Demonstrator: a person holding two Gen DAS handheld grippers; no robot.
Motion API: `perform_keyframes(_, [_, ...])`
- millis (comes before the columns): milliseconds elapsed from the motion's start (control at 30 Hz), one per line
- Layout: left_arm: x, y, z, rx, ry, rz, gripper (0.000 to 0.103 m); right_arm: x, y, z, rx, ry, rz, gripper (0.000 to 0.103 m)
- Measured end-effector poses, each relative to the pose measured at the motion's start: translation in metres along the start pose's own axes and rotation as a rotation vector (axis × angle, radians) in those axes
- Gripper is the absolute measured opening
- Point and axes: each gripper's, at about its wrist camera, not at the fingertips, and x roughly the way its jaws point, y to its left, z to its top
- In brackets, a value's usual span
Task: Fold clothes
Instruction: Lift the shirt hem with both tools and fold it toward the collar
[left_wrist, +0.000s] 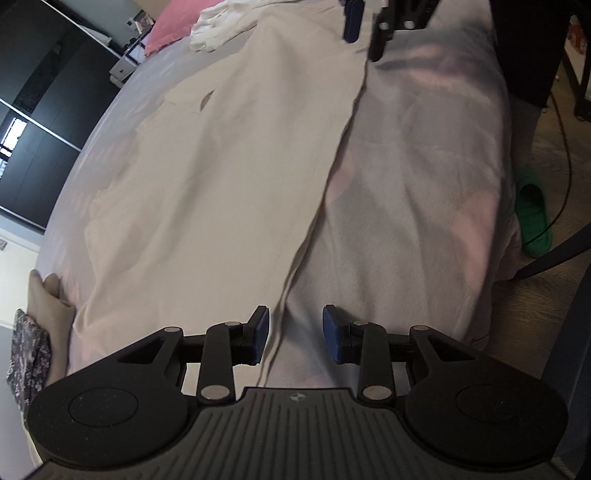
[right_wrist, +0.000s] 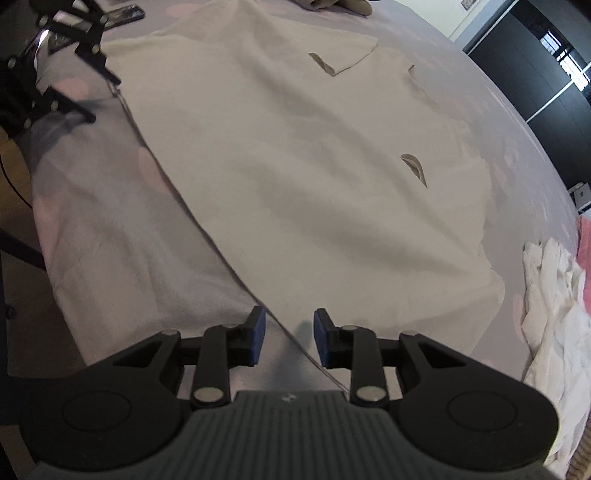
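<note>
Bed (left_wrist: 424, 155) with pale lilac cover, dark wardrobes (left_wrist: 44, 110) behind. Cream garment (left_wrist: 229, 177) lies flat, long axis along the near bed edge (each end between released claws: left claw (left_wrist: 295, 334), right claw (right_wrist: 289, 334)).

Home bedroom: bed (left_wrist: 424, 177) with lilac pink-dotted sheet, pink pillow (left_wrist: 171, 27) at 11 o'clock, dark wardrobe doors (left_wrist: 40, 122) at 9, green slipper (left_wrist: 533, 218) on wood floor (left_wrist: 546, 295) at 3.

Bare bedsheet (right_wrist: 110, 221) beside the shirt (right_wrist: 295, 166) lies free (white clothes (right_wrist: 550, 295) crowd the far side).
</note>
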Motion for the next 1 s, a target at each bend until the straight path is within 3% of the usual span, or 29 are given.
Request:
perform_keyframes(133, [0.009, -0.004, -0.003, 0.078, 0.062, 0.103, 0.030, 0.001, 0.021, -0.010, -0.137, 0.020, -0.072, 0.034])
perform_keyframes(233, [0.019, -0.002, -0.008, 0.114, 0.131, 0.114, 0.030, 0.001, 0.027, -0.018, -0.215, 0.025, -0.129, 0.034])
perform_keyframes(433, [0.028, -0.017, -0.016, 0.270, 0.151, 0.173, 0.030, 0.014, 0.033, -0.035, -0.394, 0.066, -0.235, 0.034])
perform_keyframes(767, [0.043, -0.024, -0.029, 0.350, 0.190, 0.242, 0.030, 0.032, 0.029, -0.060, -0.567, 0.166, -0.348, 0.035])
perform_keyframes(1000, [0.051, -0.030, -0.034, 0.410, 0.199, 0.304, 0.030, 0.046, 0.028, -0.069, -0.674, 0.149, -0.421, 0.035])
